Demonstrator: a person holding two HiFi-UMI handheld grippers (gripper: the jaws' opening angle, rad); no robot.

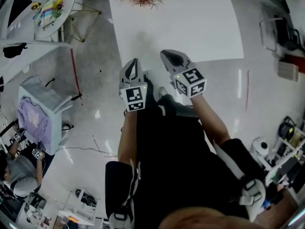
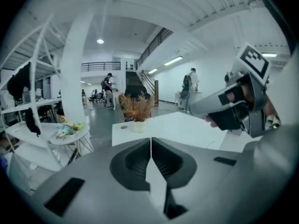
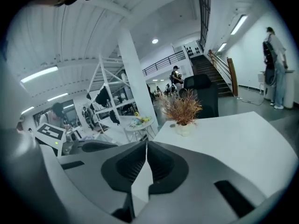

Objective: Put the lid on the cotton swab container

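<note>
I see no cotton swab container and no lid that I can name in any view. My left gripper [image 1: 135, 62] and right gripper [image 1: 167, 54] are held side by side in the air, just short of the near edge of a white table [image 1: 200, 27]. Both are shut with nothing between the jaws, as seen up close for the left gripper [image 2: 150, 140] and the right gripper [image 3: 146, 144]. A dried plant in a white pot [image 2: 136, 111] [image 3: 182, 110] stands at the table's far edge, with a small round flat thing [image 2: 124, 126] beside it.
A round side table with colourful items [image 1: 52, 6] stands to the left. A white box draped with purple cloth [image 1: 40, 116] sits on the floor at lower left, near a seated person [image 1: 19, 173]. Shelving [image 1: 286, 147] lines the right side. People [image 2: 189, 85] stand further back.
</note>
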